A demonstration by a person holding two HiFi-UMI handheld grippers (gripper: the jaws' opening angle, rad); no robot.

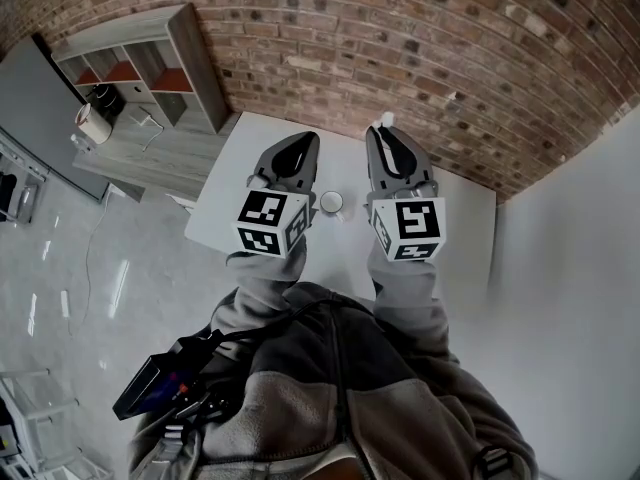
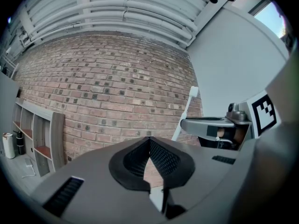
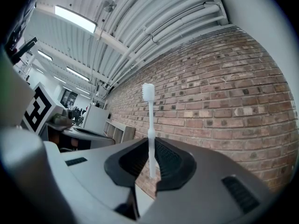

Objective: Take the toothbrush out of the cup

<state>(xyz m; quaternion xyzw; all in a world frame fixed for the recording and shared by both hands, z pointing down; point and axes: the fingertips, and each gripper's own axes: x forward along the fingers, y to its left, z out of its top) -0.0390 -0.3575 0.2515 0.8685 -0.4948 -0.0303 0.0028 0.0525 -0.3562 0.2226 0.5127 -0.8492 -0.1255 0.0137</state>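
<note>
A white toothbrush [image 3: 149, 125] stands upright in the right tool [image 3: 152, 164], whose jaws are closed on the lower part of its handle, with the bristle end at the top (seen from above, only the pale tip shows past the tool's nose). The toothbrush is out of the cup [image 1: 331, 202] and well apart from it. The cup is a small white one standing on the table [image 1: 455, 223], and in the head view it shows between the two tools.

The left tool [image 2: 150, 155] is held beside the right one, its jaws pressed together with nothing between them. From the left gripper view, the toothbrush rises at a slight slant from the right tool, against the corner where brick meets a plain pale wall.

Both tools point away from the person toward the brick wall [image 1: 420, 48] behind the table. Grey sleeves [image 1: 262, 278] reach forward to the tools from a grey fleece jacket.

A pale wooden shelf unit [image 1: 150, 68] with open compartments stands against the brick to the left of the table, and a grey floor lies below it. White pipes [image 3: 154, 27] and strip lights run along the ceiling in the right gripper view.
</note>
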